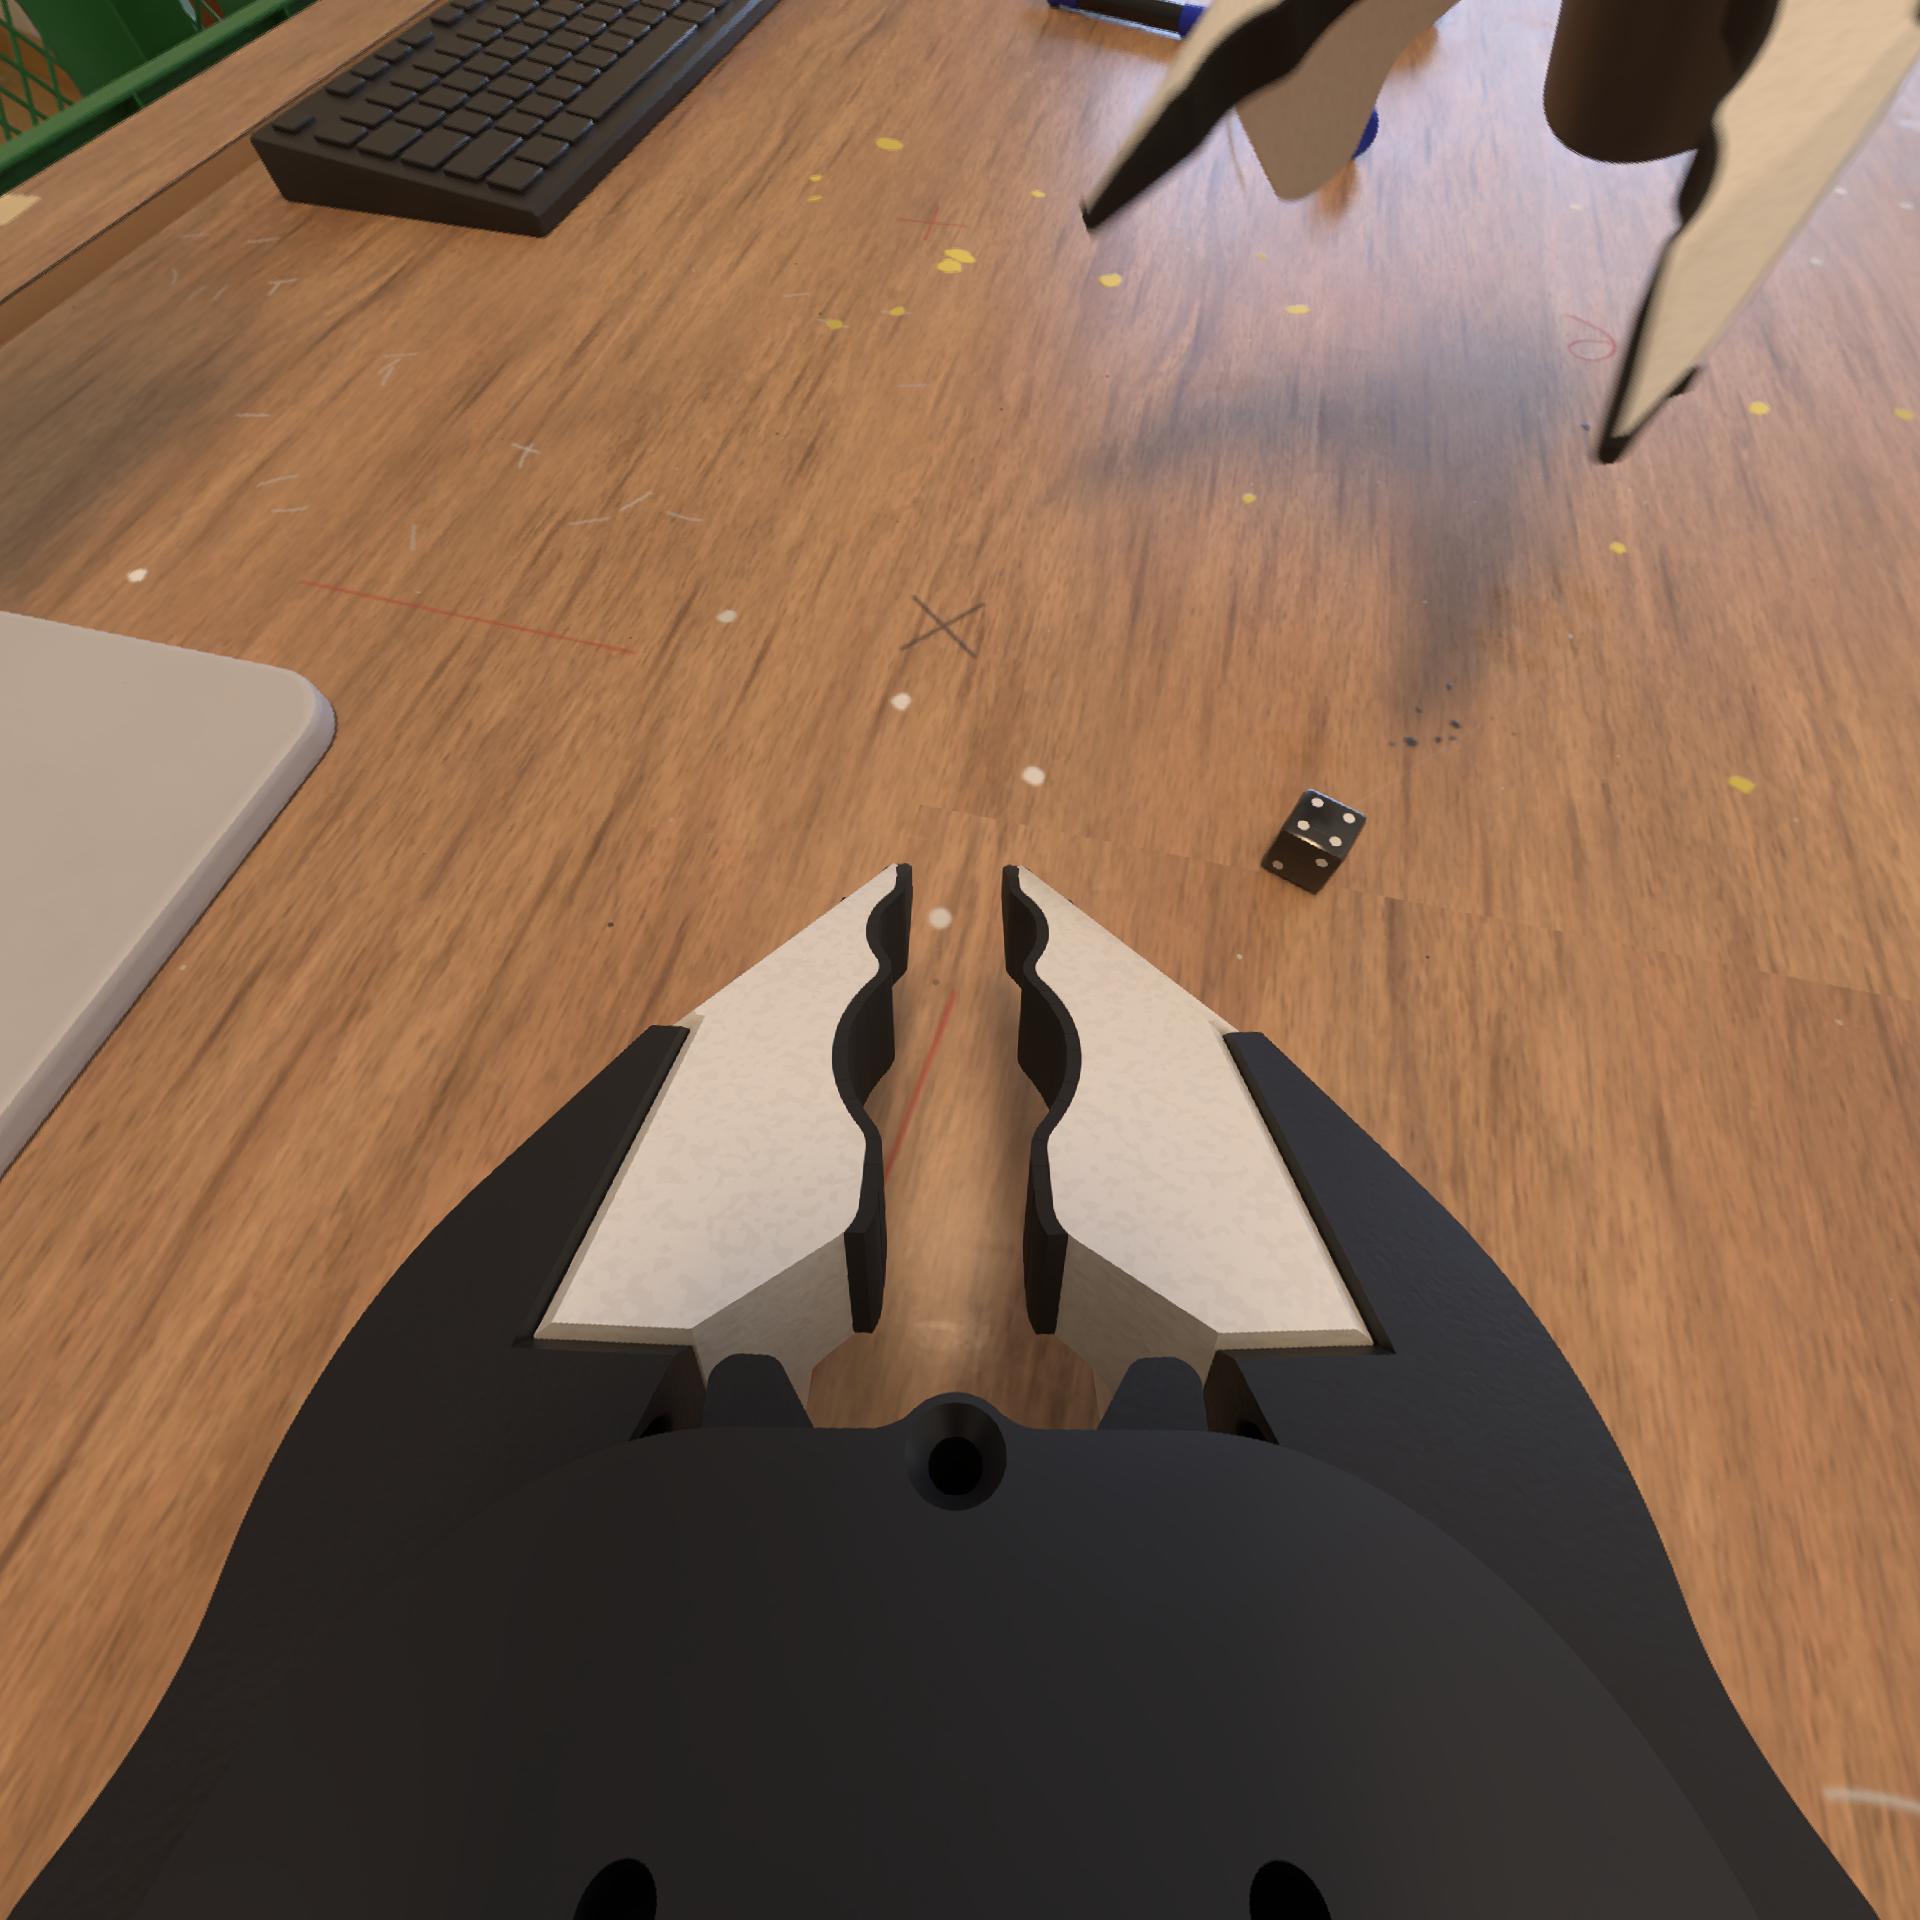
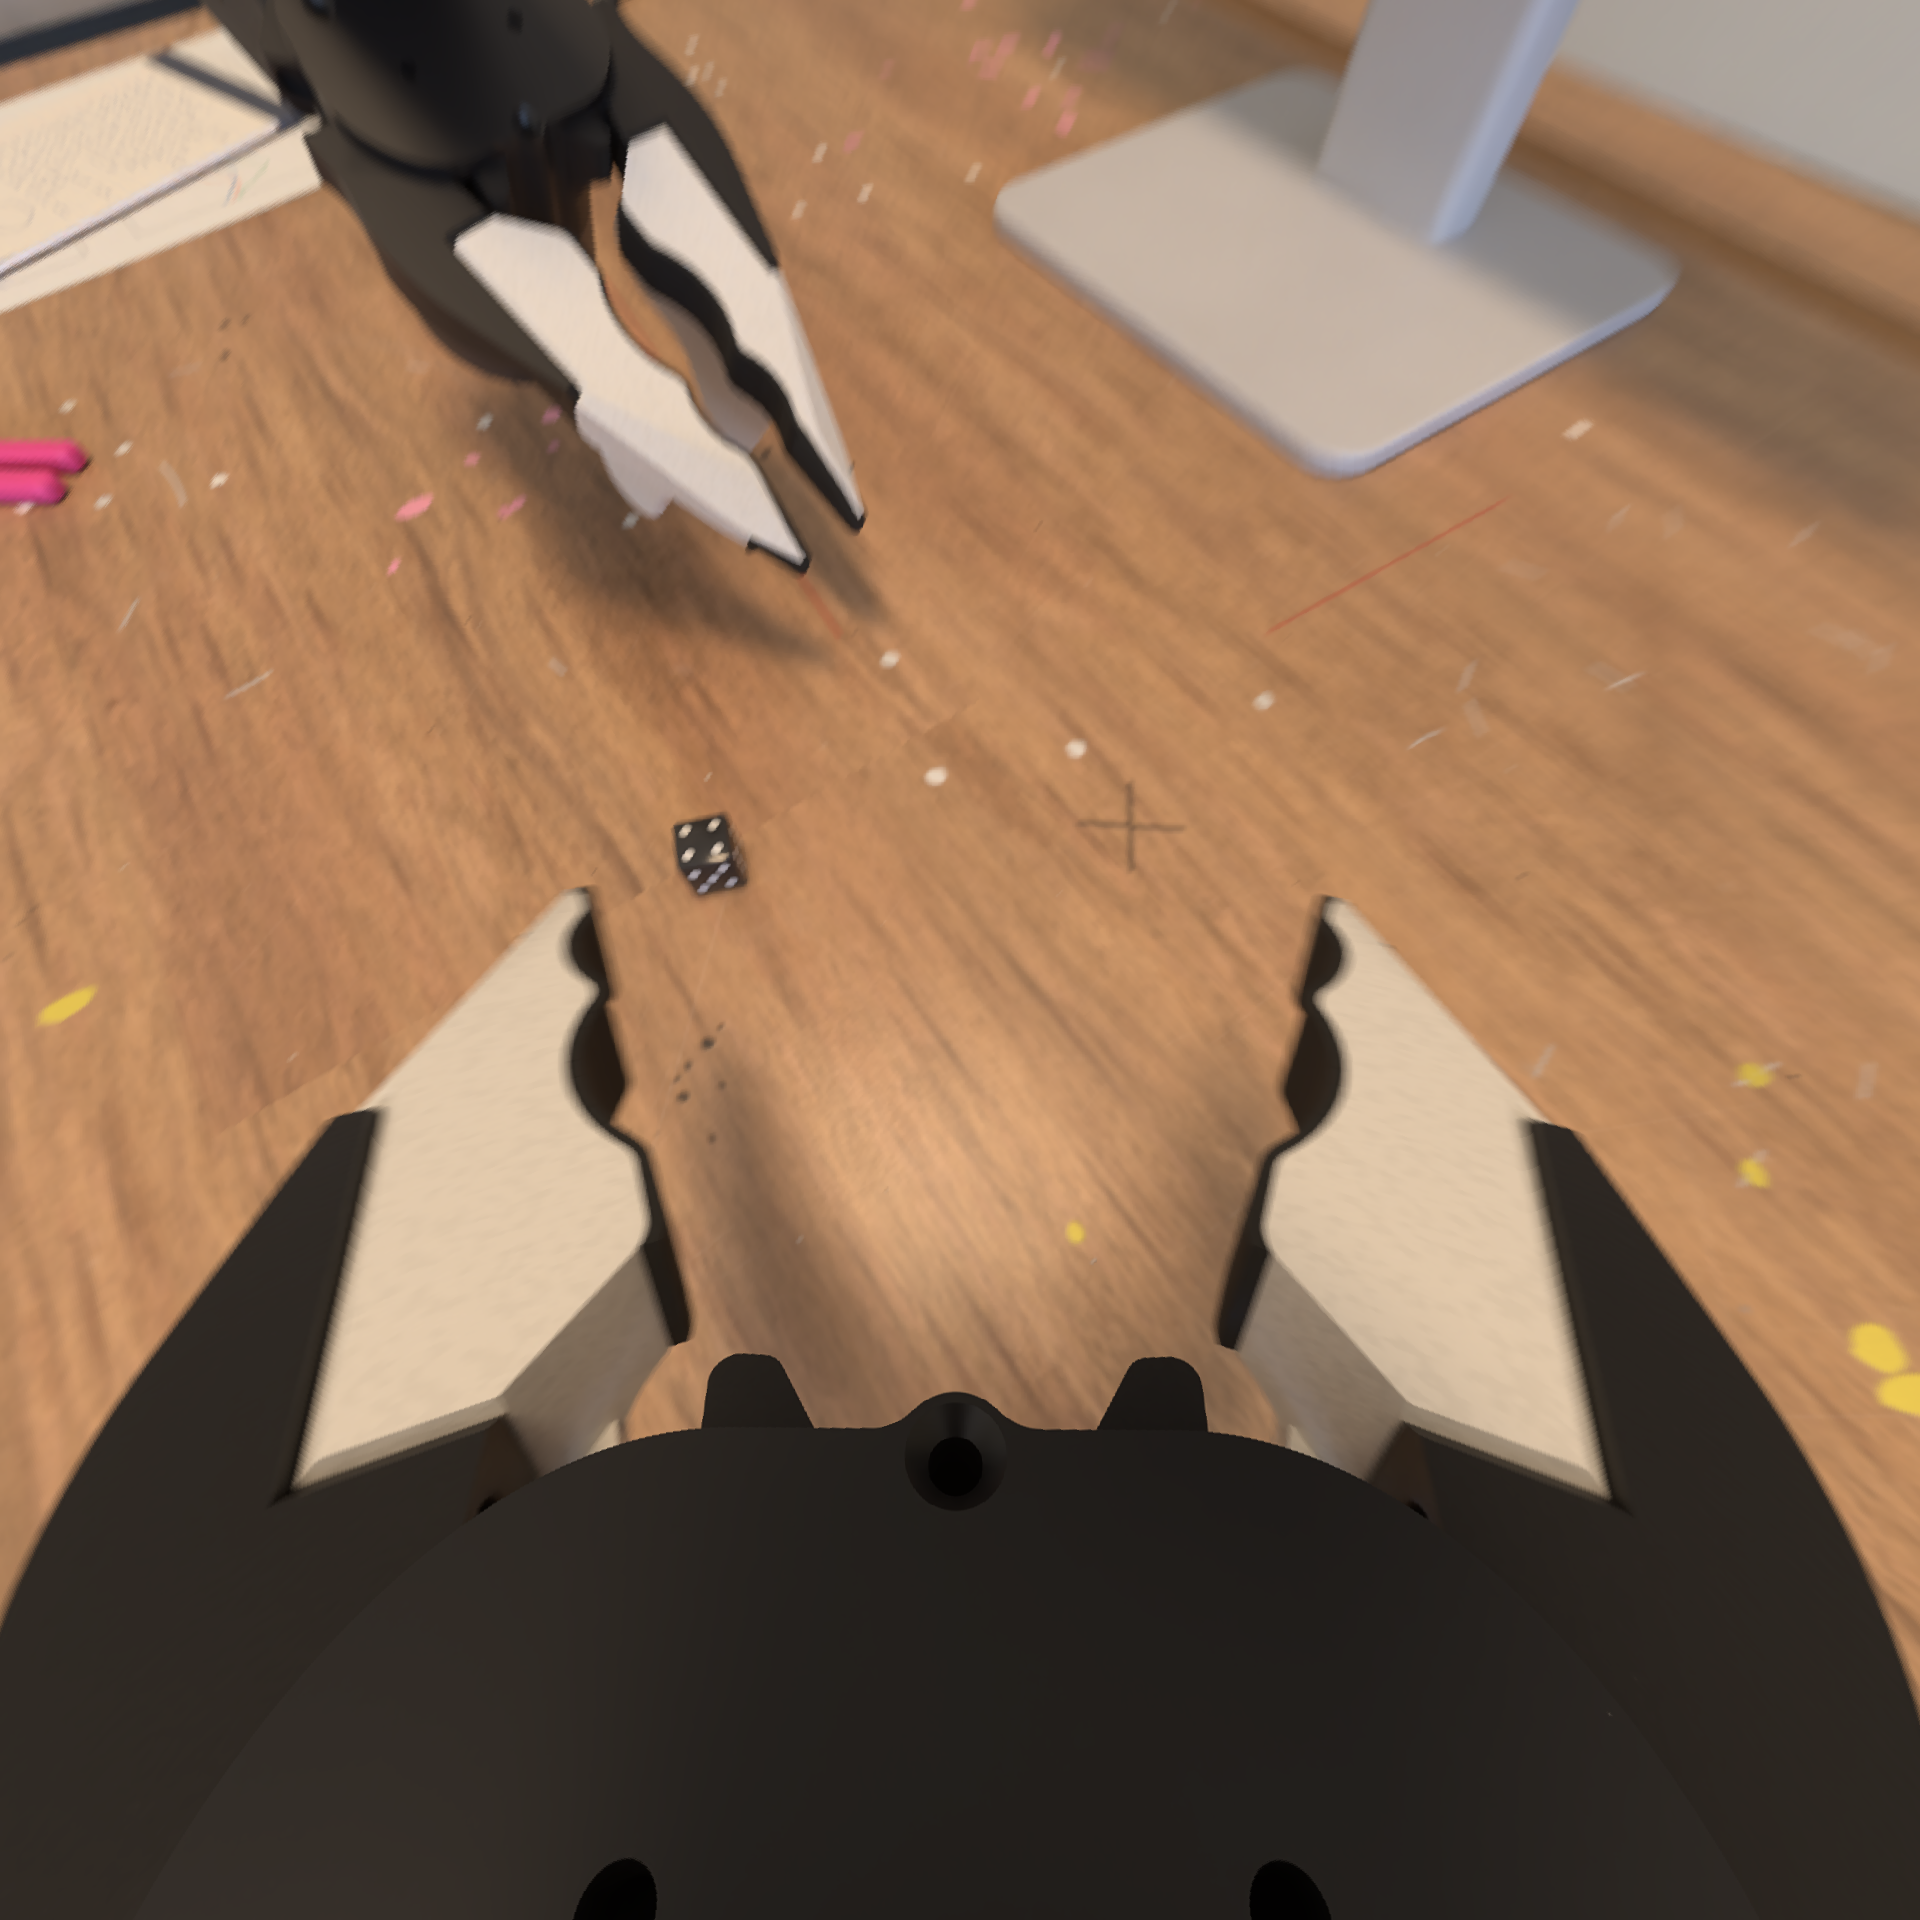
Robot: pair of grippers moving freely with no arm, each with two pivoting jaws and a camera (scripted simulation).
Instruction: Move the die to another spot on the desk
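Right wrist view: one die (image 2: 710, 855) is seen on the tabletop (image 2: 1039, 1039), ungrasped, ahead of the right gripper (image 2: 956, 909), spread wide, empty. Left gripper (image 1: 956, 873) is nearly closed, empty.

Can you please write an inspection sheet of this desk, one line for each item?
Surface: wooden desk, with paint specks and pen marks.
Job's things: black die rests on the desk, untouched.
Clutter: black keyboard, grey monitor stand, papers, pink object.
Grippers: left gripper is narrowly open and empty; right gripper is wide open, empty, the die just ahead near its left finger.
Cables: nothing seen.
Surroundings: green crate beyond the keyboard.
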